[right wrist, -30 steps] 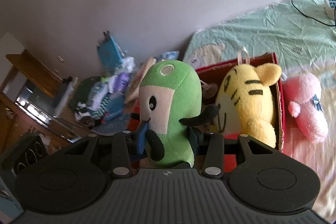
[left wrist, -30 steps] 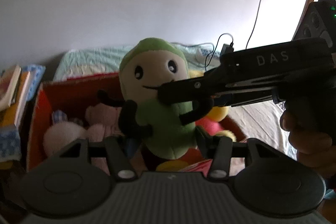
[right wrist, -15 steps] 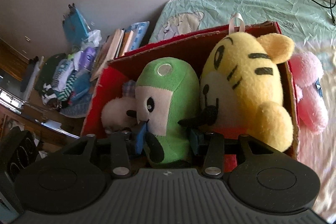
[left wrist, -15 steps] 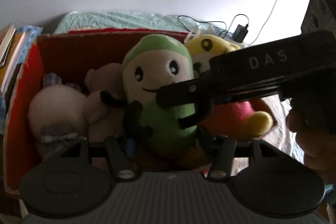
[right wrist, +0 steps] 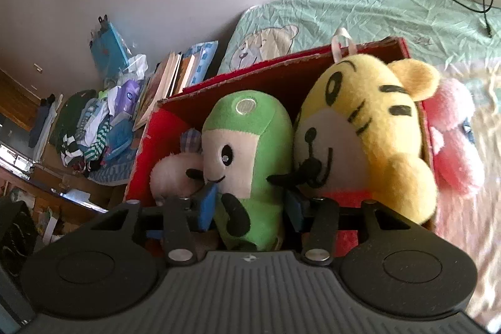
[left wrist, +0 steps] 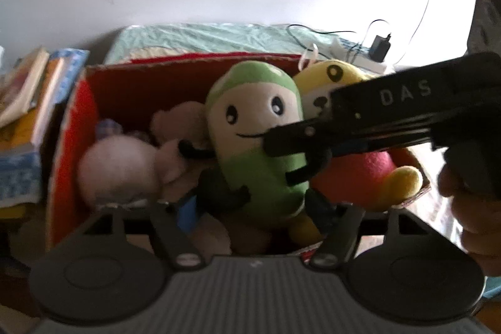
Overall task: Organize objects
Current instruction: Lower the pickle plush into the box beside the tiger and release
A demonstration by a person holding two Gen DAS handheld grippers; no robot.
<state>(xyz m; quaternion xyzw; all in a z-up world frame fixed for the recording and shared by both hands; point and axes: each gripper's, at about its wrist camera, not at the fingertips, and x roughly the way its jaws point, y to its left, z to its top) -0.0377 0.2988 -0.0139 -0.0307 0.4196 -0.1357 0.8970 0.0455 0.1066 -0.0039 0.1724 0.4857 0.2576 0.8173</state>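
Green plush [right wrist: 250, 164] stands upright in the red box [right wrist: 147, 146] on the bed [right wrist: 360, 11], btwn a pale plush [right wrist: 173, 174] and the tiger [right wrist: 366, 139], touching both. Right tongs [right wrist: 250, 205] straddle its lower body, jaws just opening, pads look barely off it. Left tongs [left wrist: 260, 208] also just opening, apart w/ the plush btwn, not pressing. Pink plush [right wrist: 454, 143] lies outside the box

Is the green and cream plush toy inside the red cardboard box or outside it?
Inside. The green and cream plush toy stands upright within the red cardboard box, between a yellow tiger plush and a pale plush.
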